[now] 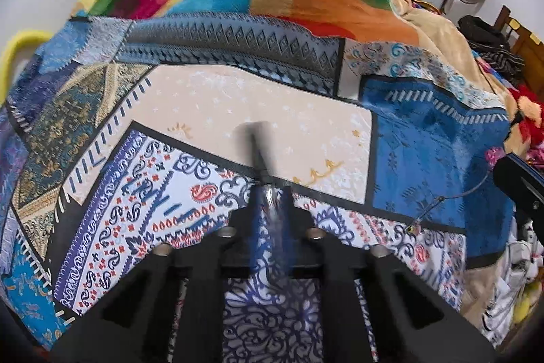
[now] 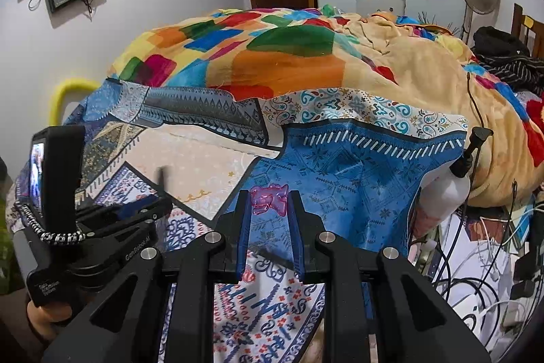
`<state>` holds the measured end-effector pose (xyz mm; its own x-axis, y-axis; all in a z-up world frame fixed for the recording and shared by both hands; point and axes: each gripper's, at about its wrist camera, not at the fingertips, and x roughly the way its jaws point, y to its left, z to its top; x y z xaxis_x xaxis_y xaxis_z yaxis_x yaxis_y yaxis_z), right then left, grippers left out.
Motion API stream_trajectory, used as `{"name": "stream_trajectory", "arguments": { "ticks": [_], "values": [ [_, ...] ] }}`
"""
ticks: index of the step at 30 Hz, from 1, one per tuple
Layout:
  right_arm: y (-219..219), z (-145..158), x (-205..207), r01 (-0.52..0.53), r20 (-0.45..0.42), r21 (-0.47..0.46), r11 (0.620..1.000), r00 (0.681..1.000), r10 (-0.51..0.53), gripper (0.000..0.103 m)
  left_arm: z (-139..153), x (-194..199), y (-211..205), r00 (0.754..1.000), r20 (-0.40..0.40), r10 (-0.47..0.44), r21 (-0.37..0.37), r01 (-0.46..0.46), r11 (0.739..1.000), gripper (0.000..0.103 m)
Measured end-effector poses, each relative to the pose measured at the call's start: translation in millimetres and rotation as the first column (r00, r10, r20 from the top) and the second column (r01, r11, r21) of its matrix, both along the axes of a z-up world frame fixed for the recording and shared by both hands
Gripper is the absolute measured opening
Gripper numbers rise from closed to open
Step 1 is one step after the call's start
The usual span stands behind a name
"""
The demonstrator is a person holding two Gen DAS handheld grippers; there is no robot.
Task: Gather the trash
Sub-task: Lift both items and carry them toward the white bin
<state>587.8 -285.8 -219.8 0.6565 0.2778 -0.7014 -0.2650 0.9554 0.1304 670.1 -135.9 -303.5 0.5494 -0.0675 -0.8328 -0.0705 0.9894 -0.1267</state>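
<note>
Left gripper (image 1: 270,193): jaws closed on a thin dark strip (image 1: 253,142) that juts toward 12 o'clock, blurred — hard to identify
Bedspread (image 1: 425,159): patchwork print, smooth cream and blue panels
Right gripper (image 2: 269,198): jaws narrow, pinching a crinkled pink translucent wrapper (image 2: 269,197) at the tips
Spray bottle (image 2: 448,189): white plastic, at 3 o'clock
Advice: keep both pinches firm and carry the scraps level — thin pieces probably slip easily

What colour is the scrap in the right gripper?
Translucent pink-purple scrap, pinched at the right gripper tips; clearest in the right wrist view.
</note>
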Motion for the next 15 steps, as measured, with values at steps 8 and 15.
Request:
{"name": "stream_trajectory", "arguments": {
  "ticks": [8, 15],
  "values": [
    [8, 22, -20, -0.019, 0.024, -0.012, 1.000, 1.000, 0.019, 0.020, 24, -28, 9, 0.999, -0.003, -0.052, -0.073, 0.051, 0.996, 0.007],
    [15, 59, -45, -0.033, 0.060, -0.005, 0.999, 0.998, 0.033, 0.020, 82, -68, 10, 0.992, 0.074, -0.106, -0.032, 0.108, 0.994, 0.007]
  ]
}}
